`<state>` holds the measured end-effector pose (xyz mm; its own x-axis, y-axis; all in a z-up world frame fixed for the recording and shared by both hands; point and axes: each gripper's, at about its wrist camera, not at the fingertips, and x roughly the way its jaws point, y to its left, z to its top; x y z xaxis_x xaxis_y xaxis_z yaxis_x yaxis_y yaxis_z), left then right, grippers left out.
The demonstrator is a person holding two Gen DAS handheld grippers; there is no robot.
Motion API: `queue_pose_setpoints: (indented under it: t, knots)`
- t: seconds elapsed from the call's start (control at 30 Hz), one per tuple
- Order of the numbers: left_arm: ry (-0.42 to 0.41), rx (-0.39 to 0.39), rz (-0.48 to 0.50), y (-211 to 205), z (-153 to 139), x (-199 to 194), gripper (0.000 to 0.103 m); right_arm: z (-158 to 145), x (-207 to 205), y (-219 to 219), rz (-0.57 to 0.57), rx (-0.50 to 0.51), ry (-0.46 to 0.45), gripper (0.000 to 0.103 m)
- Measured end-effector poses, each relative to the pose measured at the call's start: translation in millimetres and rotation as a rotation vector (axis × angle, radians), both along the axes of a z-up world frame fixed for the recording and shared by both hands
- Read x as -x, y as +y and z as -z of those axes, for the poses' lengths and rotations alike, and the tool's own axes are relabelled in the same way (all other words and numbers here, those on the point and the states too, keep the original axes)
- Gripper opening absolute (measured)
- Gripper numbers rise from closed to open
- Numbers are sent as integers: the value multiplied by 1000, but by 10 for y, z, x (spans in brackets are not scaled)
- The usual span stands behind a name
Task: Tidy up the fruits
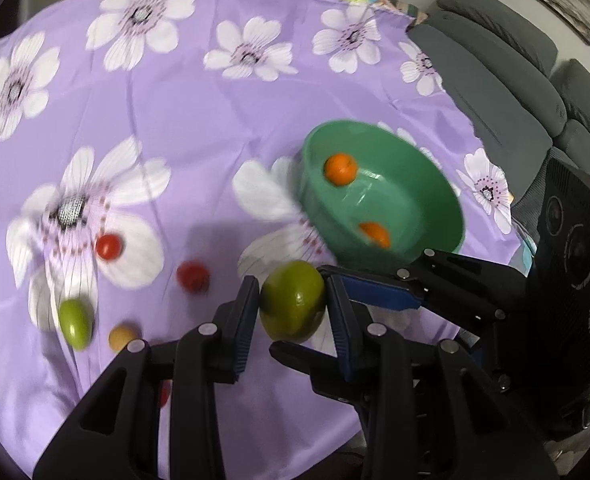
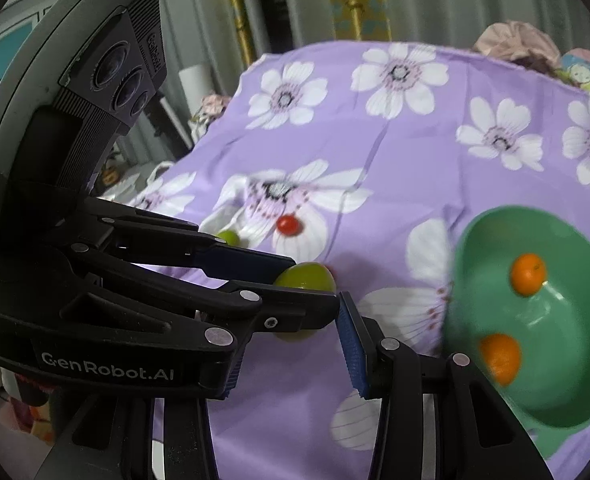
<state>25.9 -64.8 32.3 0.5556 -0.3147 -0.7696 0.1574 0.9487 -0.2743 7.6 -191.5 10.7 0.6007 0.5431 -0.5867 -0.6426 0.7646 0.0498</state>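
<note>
My left gripper [image 1: 293, 306] clamps a large green fruit [image 1: 293, 305] above the cloth. The green bowl [image 1: 447, 200] sits tilted, holding two orange fruits [image 1: 341, 168], well apart. On the cloth lie two red fruits [image 1: 108, 247], a smaller green fruit [image 1: 75, 324] and a tan one [image 1: 122, 336] just beside it.

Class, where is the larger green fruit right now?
In the left wrist view, the larger green fruit sits clamped in the left gripper, just beside the green bowl.

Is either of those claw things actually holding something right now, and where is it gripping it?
Yes. The left gripper pinches a large green fruit across its middle, one pad on each side. The right gripper is open and holds nothing.
</note>
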Motion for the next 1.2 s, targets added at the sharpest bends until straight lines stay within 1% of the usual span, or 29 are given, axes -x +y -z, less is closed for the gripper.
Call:
queue_pose_setpoints:
  t: [0.17,0.3,0.37,0.4,0.43,0.47,0.53,0.57,0.6,0.63,0.7,0.77,0.8,0.83,0.9,0.97,1.0,1.03,1.1,1.2]
  knots:
    - [-41,-29,53,-217,-154,-183,34,-140,-54,-207,50,-23,-48,45]
    - [-66,-31,95,-380,-237,-290,33,-208,-113,-403,103,-45,-72,44]
    - [-76,-27,121,-475,-262,-338,31,-217,-157,-518,137,-58,-69,41]
    - [-80,-24,135,-523,-266,-363,28,-214,-175,-574,151,-66,-64,41]
    - [-83,-5,161,-584,-252,-414,20,-212,-185,-608,159,-70,-61,38]
    - [-83,1,166,-627,-242,-450,20,-199,-211,-660,165,-81,-48,32]
    - [-77,9,172,-712,-185,-551,19,-166,-242,-732,193,-79,-47,32]
    - [-74,30,183,-753,-155,-605,19,-137,-270,-775,205,-83,-42,31]
    - [-58,73,203,-797,-107,-666,15,-100,-336,-849,225,-94,-15,30]
    - [-46,93,209,-830,-66,-718,15,-68,-381,-892,241,-99,5,30]
    - [-28,97,211,-884,-7,-794,16,-11,-444,-954,265,-93,23,30]
    - [-11,76,190,-870,38,-854,16,33,-474,-1010,274,-112,46,30]
    - [-8,75,174,-818,37,-869,19,40,-463,-1013,266,-123,51,30]
    - [-10,86,155,-713,26,-856,23,32,-450,-1007,256,-128,49,30]
    - [-19,87,111,-504,-5,-798,25,-1,-403,-954,227,-137,33,30]
    - [-20,60,61,-265,-21,-693,36,-26,-373,-892,197,-135,24,30]
    - [-20,46,35,-152,-19,-634,47,-42,-348,-832,167,-145,25,29]
    - [-17,28,-3,-4,-16,-555,54,-41,-349,-816,151,-150,29,29]
    - [7,22,-60,238,29,-415,55,-37,-308,-689,88,-159,41,30]
    - [50,21,-159,607,122,-154,55,16,-246,-473,11,-148,66,36]
